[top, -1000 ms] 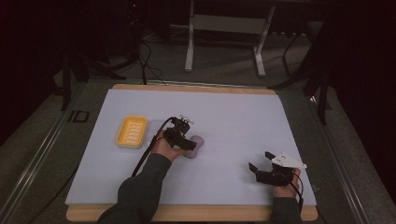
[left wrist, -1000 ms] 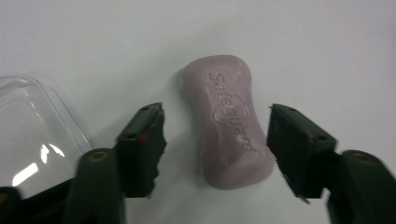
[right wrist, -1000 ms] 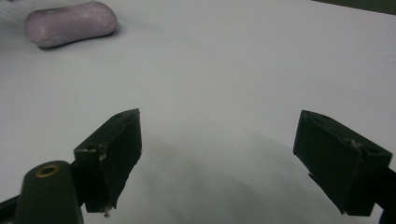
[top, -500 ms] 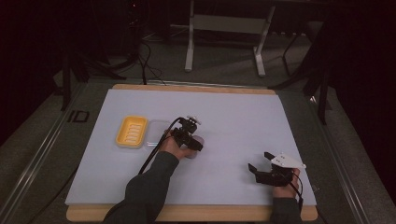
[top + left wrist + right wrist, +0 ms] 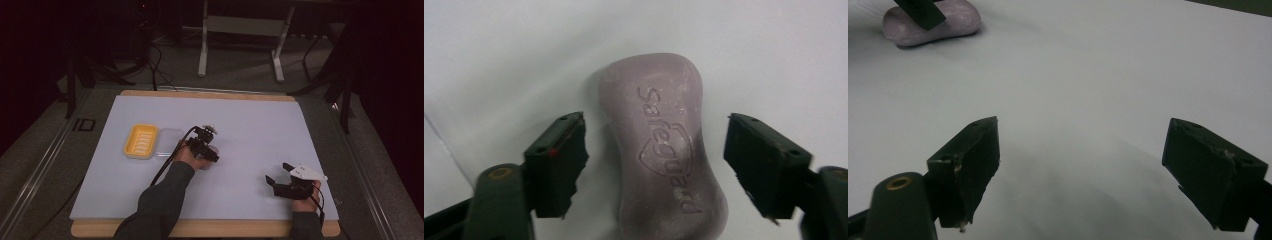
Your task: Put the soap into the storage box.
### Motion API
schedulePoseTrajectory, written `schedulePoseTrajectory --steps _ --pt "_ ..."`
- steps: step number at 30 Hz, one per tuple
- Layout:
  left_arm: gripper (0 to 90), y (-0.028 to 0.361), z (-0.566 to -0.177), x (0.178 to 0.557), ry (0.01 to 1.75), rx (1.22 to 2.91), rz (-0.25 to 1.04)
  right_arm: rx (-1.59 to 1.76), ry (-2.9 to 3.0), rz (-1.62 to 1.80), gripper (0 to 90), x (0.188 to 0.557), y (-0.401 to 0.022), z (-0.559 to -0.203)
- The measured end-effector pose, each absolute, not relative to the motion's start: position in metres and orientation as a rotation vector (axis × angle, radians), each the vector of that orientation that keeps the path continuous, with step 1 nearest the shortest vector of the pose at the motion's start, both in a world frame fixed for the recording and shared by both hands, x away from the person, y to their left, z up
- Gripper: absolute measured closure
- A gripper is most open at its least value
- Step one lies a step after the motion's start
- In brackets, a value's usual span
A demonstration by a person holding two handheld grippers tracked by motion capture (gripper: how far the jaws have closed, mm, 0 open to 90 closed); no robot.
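In the high view our left gripper (image 5: 204, 145) hides most of the soap bar (image 5: 661, 145); the left gripper view's bottom edge crops its near end.

Light: the room was dim, its far side nearly black.
Floor (image 5: 240, 70): it was grey, with dark cables (image 5: 155, 60) trailing across.
Furniture: a white frame (image 5: 242, 30) with two legs stood beyond the table (image 5: 210, 95).

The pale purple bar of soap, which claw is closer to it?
Left. The left claw straddles the pale purple bar of soap, jaws open, pads apart from it. The right claw sits well off, empty.
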State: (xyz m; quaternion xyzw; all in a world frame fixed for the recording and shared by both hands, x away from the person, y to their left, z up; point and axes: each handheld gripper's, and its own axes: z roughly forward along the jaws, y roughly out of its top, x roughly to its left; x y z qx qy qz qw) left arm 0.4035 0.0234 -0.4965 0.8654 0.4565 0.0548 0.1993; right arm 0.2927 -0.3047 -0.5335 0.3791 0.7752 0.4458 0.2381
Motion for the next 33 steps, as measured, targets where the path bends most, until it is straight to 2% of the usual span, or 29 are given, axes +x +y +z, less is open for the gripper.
schedulePoseTrajectory --steps 6,10,17,33 --pt "32.7 0.025 -0.5 0.407 1.302 2.428 0.133 1.037 2.129 1.222 15.1 0.293 -0.305 -0.533" --pt "39.1 0.03 -0.501 0.411 1.27 2.425 0.059 1.037 2.129 1.225 15.0 0.293 -0.305 -0.533" --pt "47.9 0.034 -0.499 0.411 1.243 2.456 0.059 1.041 2.125 1.23 15.0 0.293 -0.305 -0.533" --pt "48.3 0.04 -0.496 0.424 1.207 2.528 0.017 1.036 2.129 1.228 15.1 0.293 -0.305 -0.533"
